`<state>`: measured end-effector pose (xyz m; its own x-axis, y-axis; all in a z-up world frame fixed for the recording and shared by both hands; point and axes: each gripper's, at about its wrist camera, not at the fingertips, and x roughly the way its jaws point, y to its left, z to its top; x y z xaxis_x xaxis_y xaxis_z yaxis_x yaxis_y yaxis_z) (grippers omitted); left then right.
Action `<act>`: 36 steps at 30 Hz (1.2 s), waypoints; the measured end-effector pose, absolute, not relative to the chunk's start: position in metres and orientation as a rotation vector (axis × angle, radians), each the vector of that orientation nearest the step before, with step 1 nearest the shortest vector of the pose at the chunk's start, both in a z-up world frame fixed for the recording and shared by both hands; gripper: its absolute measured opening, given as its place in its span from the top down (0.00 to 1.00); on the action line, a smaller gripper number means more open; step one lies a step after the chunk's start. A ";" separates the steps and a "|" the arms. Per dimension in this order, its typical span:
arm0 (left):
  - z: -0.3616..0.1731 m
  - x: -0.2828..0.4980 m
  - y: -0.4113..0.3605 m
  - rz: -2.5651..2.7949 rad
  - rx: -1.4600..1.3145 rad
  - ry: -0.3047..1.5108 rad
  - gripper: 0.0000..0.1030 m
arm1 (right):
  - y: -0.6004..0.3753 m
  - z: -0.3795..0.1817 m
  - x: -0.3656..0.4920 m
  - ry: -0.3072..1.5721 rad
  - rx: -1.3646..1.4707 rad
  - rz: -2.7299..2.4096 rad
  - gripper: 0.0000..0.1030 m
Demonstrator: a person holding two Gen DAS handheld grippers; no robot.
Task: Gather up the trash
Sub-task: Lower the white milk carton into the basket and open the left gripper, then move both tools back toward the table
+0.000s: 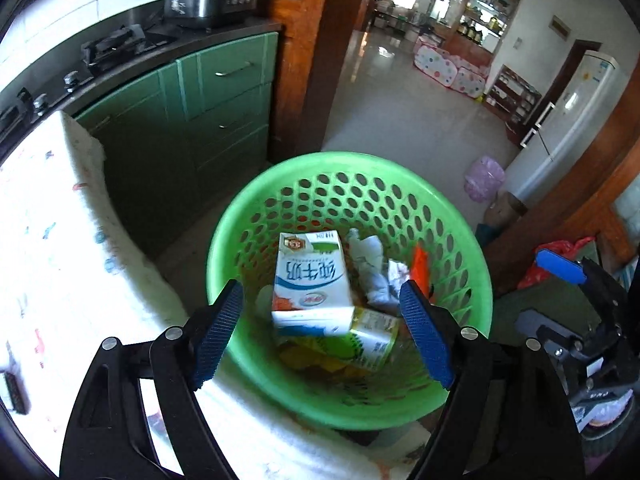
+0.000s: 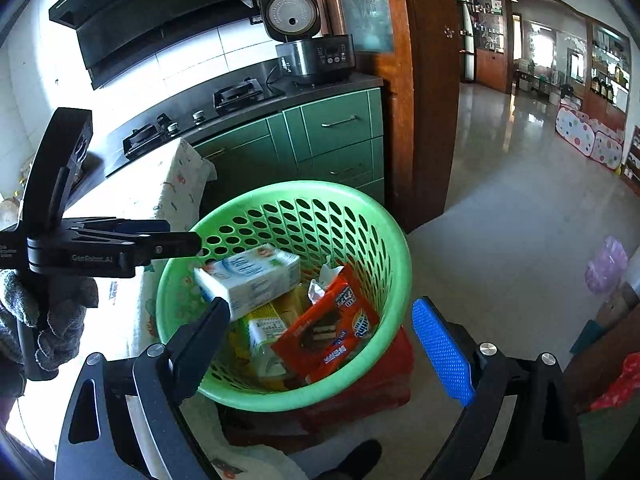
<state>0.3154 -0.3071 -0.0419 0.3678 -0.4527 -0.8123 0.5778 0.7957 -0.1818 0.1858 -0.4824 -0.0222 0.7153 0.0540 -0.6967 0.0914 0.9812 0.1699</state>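
Observation:
A green perforated basket (image 1: 476,264) (image 2: 384,216) sits beside the cloth-covered table. A white and blue milk carton (image 1: 310,280) (image 2: 250,276) lies on top of the trash inside it. Below it lie a yellow-green box (image 1: 374,338) (image 2: 266,328), crumpled white paper (image 1: 370,264) (image 2: 322,278) and a red snack wrapper (image 2: 326,340) (image 1: 420,264). My left gripper (image 1: 322,334) is open and empty above the basket, seen from the side in the right wrist view (image 2: 192,242). My right gripper (image 2: 322,344) is open and empty above the basket's near rim.
A table with a white patterned cloth (image 1: 52,240) (image 2: 160,196) stands left of the basket. Green cabinets (image 1: 216,100) and a stove top (image 2: 192,120) are behind. A red stool (image 2: 384,384) is under the basket. A tiled floor (image 1: 400,120) stretches to the right, with a pink bag (image 1: 482,178).

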 end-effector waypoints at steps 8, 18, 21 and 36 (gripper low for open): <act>-0.017 0.295 -0.249 -0.568 0.153 0.939 0.23 | -0.446 -0.008 0.181 0.753 0.172 0.044 0.13; -0.006 0.278 -0.151 -0.417 0.120 0.920 0.23 | -0.376 0.014 0.194 0.731 0.107 0.173 0.13; -0.005 0.277 -0.122 -0.378 0.109 0.915 0.23 | -0.352 0.016 0.202 0.732 0.089 0.213 0.13; -0.006 0.271 0.015 -0.159 0.039 0.919 0.23 | -0.244 0.017 0.252 0.758 0.020 0.401 0.13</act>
<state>0.2714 0.0145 -0.0064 0.5953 -0.1206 -0.7944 0.1539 0.9875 -0.0346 0.2522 -0.2436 0.0173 0.6544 0.3612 -0.6643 -0.3468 0.9240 0.1608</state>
